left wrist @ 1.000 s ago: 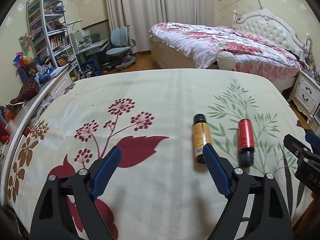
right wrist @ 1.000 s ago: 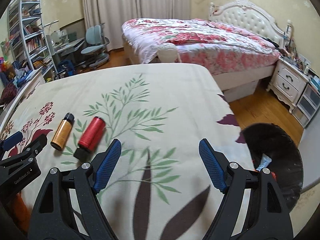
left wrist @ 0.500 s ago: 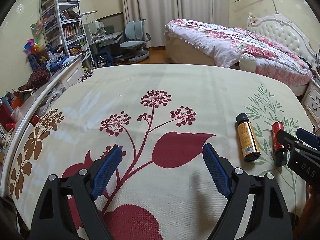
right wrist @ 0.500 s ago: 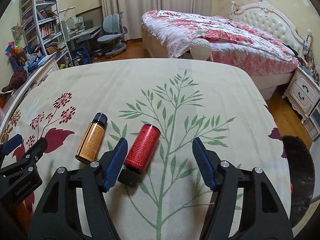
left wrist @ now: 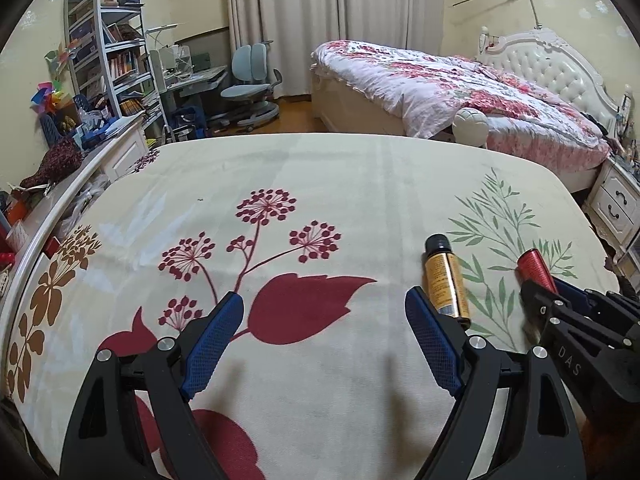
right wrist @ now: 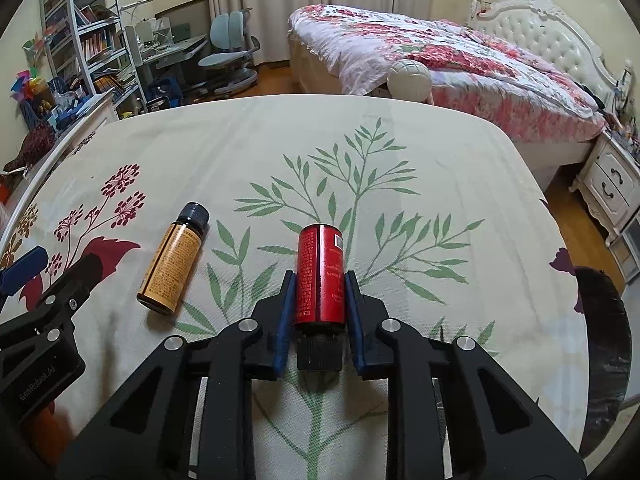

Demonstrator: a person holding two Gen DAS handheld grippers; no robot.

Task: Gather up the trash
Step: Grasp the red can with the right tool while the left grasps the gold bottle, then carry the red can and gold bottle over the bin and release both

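Note:
A red bottle (right wrist: pixel 320 276) with a black cap lies on the flower-print cloth (right wrist: pixel 360 152), cap toward me. My right gripper (right wrist: pixel 319 280) is shut on the red bottle, one blue pad on each side. An amber bottle (right wrist: pixel 173 258) with a black cap lies just to its left. In the left wrist view the amber bottle (left wrist: pixel 443 278) lies right of my open, empty left gripper (left wrist: pixel 324 320), close to its right finger. The red bottle (left wrist: pixel 534 270) shows further right, partly hidden by the right gripper (left wrist: pixel 552 300).
A black-lined trash bin (right wrist: pixel 606 344) stands on the floor off the cloth's right edge. A bed (right wrist: pixel 440 52), a white nightstand (right wrist: pixel 608 184), a desk chair (right wrist: pixel 228 52) and bookshelves (left wrist: pixel 108 52) stand beyond the cloth.
My right gripper moved left over the red bottle and closed on it. My left gripper swung left, then a little back toward the amber bottle, staying open.

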